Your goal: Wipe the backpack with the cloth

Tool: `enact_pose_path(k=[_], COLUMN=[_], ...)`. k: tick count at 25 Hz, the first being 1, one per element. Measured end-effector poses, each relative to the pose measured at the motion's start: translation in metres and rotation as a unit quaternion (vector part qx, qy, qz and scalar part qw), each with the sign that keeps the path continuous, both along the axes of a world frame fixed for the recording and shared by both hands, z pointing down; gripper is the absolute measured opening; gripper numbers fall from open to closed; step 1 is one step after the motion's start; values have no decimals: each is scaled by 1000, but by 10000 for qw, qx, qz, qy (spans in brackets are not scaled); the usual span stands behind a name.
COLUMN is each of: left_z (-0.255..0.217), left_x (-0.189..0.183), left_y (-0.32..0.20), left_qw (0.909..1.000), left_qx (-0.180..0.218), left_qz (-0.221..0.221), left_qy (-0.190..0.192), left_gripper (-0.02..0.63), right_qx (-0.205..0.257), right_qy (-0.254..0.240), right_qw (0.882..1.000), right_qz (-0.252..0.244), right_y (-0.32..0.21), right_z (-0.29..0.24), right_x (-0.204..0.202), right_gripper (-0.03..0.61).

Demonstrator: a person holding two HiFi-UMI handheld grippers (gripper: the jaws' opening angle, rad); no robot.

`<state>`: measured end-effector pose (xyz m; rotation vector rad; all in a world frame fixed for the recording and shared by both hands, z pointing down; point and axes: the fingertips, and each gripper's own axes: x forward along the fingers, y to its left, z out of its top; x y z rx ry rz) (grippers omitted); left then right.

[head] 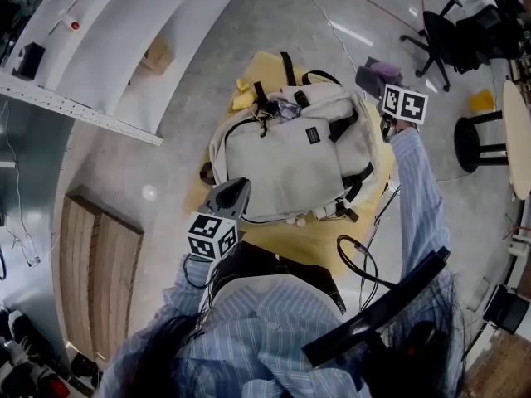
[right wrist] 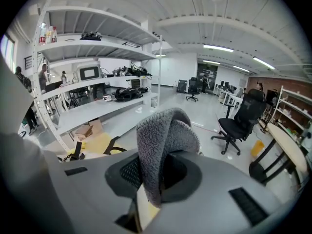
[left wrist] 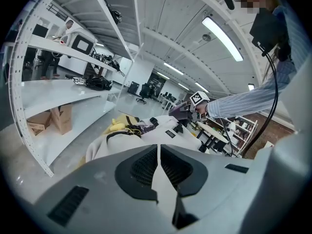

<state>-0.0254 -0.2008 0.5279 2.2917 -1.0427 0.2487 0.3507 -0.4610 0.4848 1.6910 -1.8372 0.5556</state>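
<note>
Cream backpack (head: pixel 290 152) lies flat on the yellow table (head: pixel 307 239), front face up and straps (head: pixel 286 66) trailing off the far end. That puts the broad panel in easy reach for wiping. The right tongs (head: pixel 375 81) are pinching the grey fleecy cloth (head: pixel 383 70). In the right gripper view the cloth (right wrist: pixel 163 135) is folded over into a loop that sticks out past the tips of the right tongs (right wrist: pixel 156 165), so a padded wad faces forward, probably so fabric rather than plastic meets the bag. The left tongs (head: pixel 232 191) are pressed together with nothing between them; the left gripper view shows only a thin seam at the tips of the left tongs (left wrist: pixel 158 152). They sit at the near-left edge of the backpack, just beside or on it, contact not clear, likely placed there to steady the bag while the other side wipes. Relative to the cloth: in the head view the right tongs hover off the backpack's far-right corner, near it, and the cloth does not look to be on the fabric. The right gripper view looks out over the room, with only the straps (right wrist: pixel 78 152) and a bit of table low on the left, so the cloth is not aimed at the bag yet. From the left gripper view the backpack (left wrist: pixel 161 133) lies straight ahead, with the right tongs (left wrist: pixel 187 110) beyond its far side. Wiping judged not yet begun.
</note>
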Motion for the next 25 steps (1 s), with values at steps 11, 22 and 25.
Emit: enact_pose_path(k=[11,22,25], left_z=[-2,-11,-15], left_x=[22,67,86], left_y=[19,53,62], left_qw=[9997,9999,9996], left_qx=[62,128,147], left_qz=[214,-79,-237], left_qy=[-51,-67,4], left_gripper=[21,21,21], right_qx=[-271,-373,-449], right_qy=[256,-135,-187], right_qw=[9915,9885,9867], right_qz=[-1246,-1460,-1549], right_y=[54,145,174], right_z=[31,45,50], right_x=[-15,13,24], right_gripper=[49,49,49])
